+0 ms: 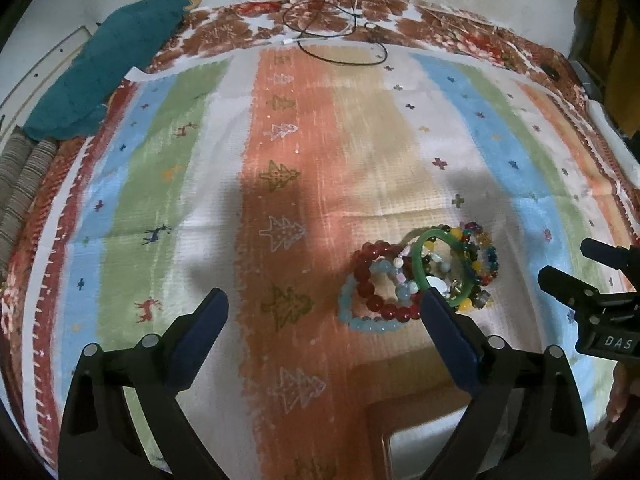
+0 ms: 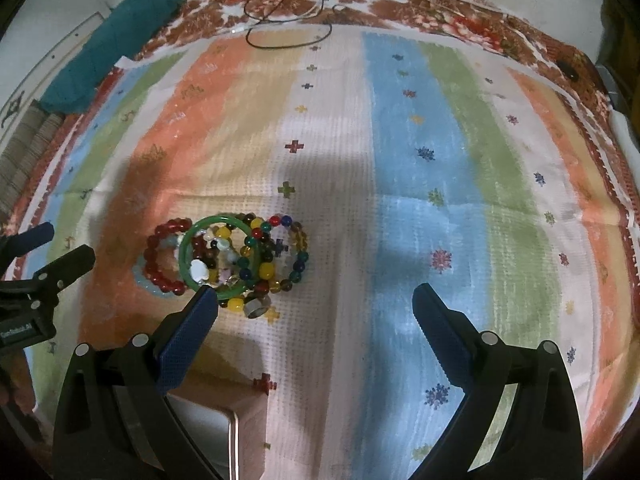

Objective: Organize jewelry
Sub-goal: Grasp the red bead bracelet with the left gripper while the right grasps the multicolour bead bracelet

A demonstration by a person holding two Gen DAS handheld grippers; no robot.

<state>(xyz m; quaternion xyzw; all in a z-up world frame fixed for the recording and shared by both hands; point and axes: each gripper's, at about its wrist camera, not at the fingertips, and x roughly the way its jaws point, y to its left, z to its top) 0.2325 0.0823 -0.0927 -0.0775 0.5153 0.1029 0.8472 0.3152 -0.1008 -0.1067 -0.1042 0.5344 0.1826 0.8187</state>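
Landmark: the green bangle lies on top of a heap of bead bracelets on the striped cloth.
Red bead bracelet: touching the bangle's left side, overlapping a pale blue one.
Metal ring: just beside the bangle's near edge.
Left gripper: fingers spread wide, empty, right fingertip over the bangle's near rim.
Right gripper: likewise spread, holding nothing, left fingertip at the bangle's near rim.
Box: nearer than the bangle, below the grippers.

Green bangle, red beads, striped cloth (tiny trees, crosses), teal fabric
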